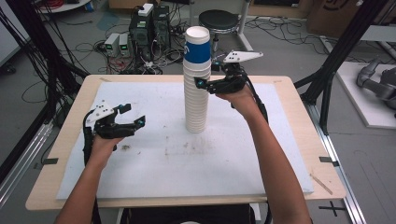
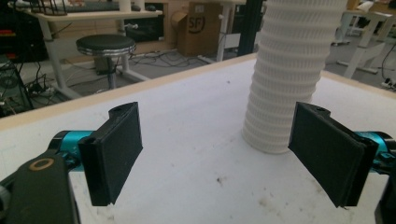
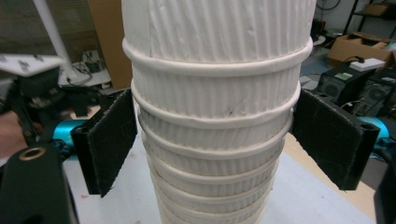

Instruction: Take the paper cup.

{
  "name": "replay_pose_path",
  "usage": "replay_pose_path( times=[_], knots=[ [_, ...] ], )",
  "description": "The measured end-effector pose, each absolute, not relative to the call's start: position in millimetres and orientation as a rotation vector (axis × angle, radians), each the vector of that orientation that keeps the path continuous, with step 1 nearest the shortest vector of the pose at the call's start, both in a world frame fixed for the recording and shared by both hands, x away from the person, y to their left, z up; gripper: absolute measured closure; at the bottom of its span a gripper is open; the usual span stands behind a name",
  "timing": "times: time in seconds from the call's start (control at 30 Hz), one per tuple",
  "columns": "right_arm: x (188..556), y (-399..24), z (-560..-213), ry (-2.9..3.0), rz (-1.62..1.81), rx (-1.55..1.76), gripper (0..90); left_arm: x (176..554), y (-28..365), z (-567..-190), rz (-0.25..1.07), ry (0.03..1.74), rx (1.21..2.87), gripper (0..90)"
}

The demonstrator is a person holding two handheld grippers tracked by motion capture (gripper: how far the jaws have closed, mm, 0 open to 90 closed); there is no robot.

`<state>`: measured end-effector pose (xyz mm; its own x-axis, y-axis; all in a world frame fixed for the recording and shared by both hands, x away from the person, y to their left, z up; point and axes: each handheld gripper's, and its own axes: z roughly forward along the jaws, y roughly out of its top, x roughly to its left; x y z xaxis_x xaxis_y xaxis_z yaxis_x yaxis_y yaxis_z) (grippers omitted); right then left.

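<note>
Standing upright near the middle of the surface, the tall stack of white ribbed paper cups (image 1: 195, 88) carries a blue-banded cup (image 1: 196, 45) at its top. The stack rests on a white, speckled sheet (image 1: 187, 172) that covers the light wooden surface (image 1: 299, 100).

The right gripper (image 1: 207, 76) is held level at the stack's upper part, just below the blue band. In the right gripper view the stack (image 3: 215, 121) sits between the two black jaws, which stand spread to either side of the rolled rims, close to them at both edges; whether either pad touches cannot be told.

The left gripper (image 1: 133, 115) is well apart from the stack, over the left part of the sheet, its jaws spread with nothing between them. In the left gripper view the stack's lower part (image 2: 285, 93) rises beyond the jaws, towards the right one.

Beyond the surface, on the floor, are a black round stool (image 1: 218, 19), computer cases (image 1: 149, 28) and loose cables.
</note>
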<state>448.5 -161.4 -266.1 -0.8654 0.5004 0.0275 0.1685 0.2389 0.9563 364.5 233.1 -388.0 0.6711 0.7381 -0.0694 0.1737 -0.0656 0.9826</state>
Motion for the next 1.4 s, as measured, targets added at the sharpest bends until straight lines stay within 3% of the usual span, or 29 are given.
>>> replay_pose_path(
  times=[0.87,1.23,1.4],
  knots=[
    [446,-160,-266,2.168,1.702,0.639,16.9,388,221,-303,0.564,0.64,1.559,17.0],
    [444,-161,-265,2.185,1.69,0.619,17.4,416,169,-220,0.466,0.476,1.601,17.0],
    [443,-162,-264,2.189,1.687,0.611,17.4,427,139,-202,0.444,0.434,1.642,17.0]
  ],
)
